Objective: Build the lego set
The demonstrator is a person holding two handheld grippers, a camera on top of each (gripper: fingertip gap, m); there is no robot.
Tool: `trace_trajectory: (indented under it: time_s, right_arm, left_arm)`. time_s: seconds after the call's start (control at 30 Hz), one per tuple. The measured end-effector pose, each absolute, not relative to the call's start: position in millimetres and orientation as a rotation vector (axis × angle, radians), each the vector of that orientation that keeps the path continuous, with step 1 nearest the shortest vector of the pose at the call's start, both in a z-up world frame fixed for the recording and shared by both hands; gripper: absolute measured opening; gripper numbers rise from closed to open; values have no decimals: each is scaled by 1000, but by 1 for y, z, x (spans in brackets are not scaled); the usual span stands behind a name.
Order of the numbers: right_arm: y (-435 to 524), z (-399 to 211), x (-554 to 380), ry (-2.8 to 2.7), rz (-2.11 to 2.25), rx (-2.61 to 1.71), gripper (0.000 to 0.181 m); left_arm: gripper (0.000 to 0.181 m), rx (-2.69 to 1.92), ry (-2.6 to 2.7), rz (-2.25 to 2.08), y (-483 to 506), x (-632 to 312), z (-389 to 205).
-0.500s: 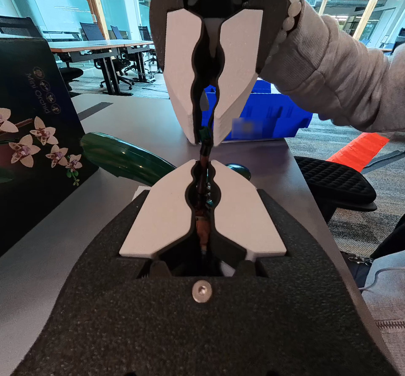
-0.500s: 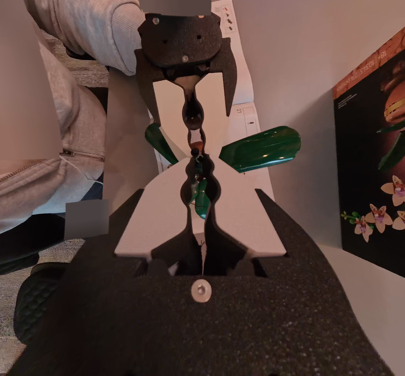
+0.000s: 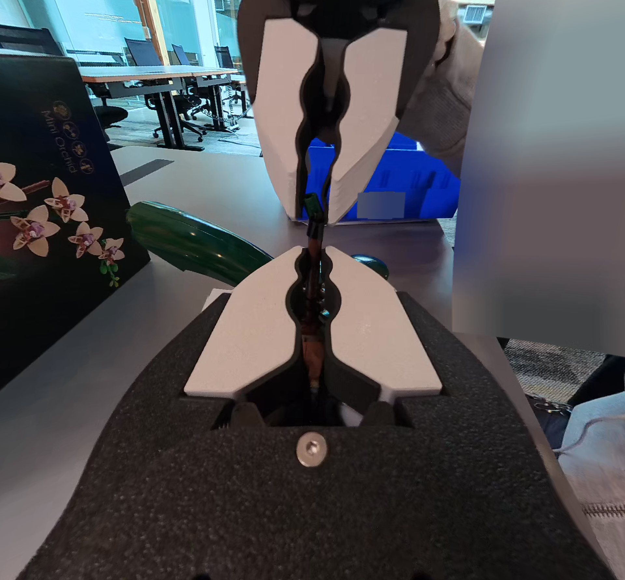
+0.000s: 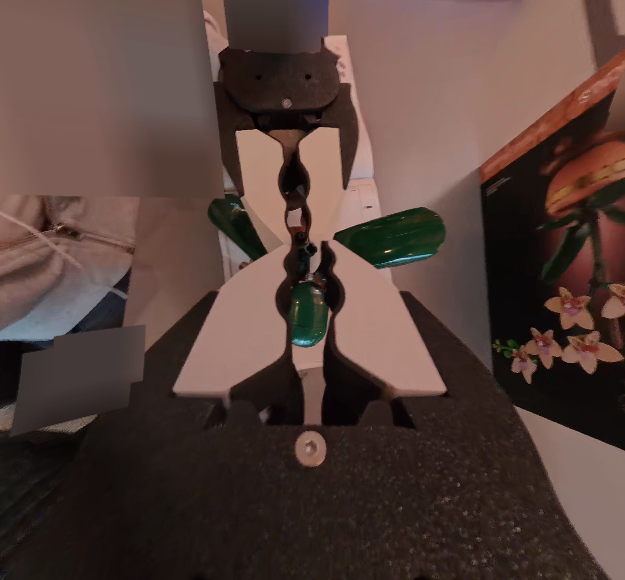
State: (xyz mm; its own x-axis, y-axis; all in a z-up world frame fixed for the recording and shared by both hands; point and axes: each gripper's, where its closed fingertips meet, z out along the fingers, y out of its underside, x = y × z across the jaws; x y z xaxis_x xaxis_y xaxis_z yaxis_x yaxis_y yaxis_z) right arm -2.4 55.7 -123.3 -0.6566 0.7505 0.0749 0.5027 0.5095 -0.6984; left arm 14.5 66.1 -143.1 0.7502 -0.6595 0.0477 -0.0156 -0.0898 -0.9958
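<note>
My left gripper point(image 3: 314, 252) is shut on a thin brown stem point(image 3: 313, 296) that runs back between its fingers. The stem's dark tip point(image 3: 314, 230) sticks out toward my right gripper point(image 3: 313, 218), which faces it tip to tip from above. My right gripper is shut on a small dark green piece point(image 3: 311, 204) that meets the stem's end. In the right wrist view, my right gripper point(image 4: 309, 245) holds that green piece point(image 4: 304, 254), and the left gripper point(image 4: 297, 225) is just beyond. A small green leaf point(image 4: 308, 315) shows below, between the right fingers.
A large green leaf point(image 3: 189, 242) point(image 4: 389, 239) lies on the grey table point(image 3: 203, 178), with another leaf point(image 4: 233, 222) beside the white instruction booklet point(image 4: 363, 171). The dark orchid set box point(image 3: 50, 212) point(image 4: 558, 259) stands at one side. A blue bin point(image 3: 416, 181) sits behind. My left and right fingertips are right by each other.
Both grippers stay shut and tip to tip. The right wrist view has shifted a little; more of the small green leaf shows between its fingers and the blue bin now shows at its top edge.
</note>
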Motion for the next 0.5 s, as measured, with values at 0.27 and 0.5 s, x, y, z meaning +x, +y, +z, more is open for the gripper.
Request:
trace_trajectory:
  time_s: [0.27,0.5]
  right_arm:
    - [59,-98,-3,-1893,1143,-964,23]
    - [59,-110,8,-1651,1370,-1005,21]
  left_arm:
    - [6,-1586,578,-565,65,14,-143]
    - [28,-1543,587,-525,54,-1,-127]
